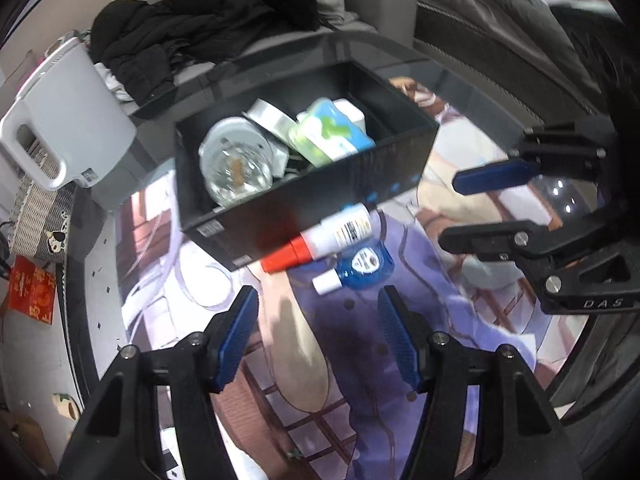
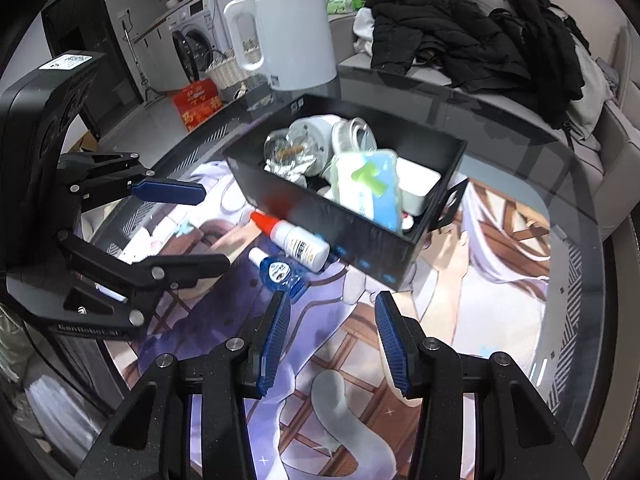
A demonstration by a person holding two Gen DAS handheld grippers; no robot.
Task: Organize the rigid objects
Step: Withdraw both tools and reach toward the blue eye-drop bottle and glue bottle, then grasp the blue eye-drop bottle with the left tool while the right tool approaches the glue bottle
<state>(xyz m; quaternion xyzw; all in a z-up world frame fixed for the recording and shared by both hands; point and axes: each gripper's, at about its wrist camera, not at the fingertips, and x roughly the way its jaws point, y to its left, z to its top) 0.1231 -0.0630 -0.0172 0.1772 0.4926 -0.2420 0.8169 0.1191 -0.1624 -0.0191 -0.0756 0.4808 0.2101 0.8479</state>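
Observation:
A black box stands on the printed mat and holds a glass globe, a tape roll, a green-blue pack and a white case. A white bottle with a red cap and a small blue bottle lie on the mat against the box's near wall. My left gripper is open and empty, just short of the blue bottle. My right gripper is open and empty, beside the blue bottle.
A white kettle stands behind the box at the table's edge. Black coats lie on a grey sofa beyond the table. A red carton sits on the floor.

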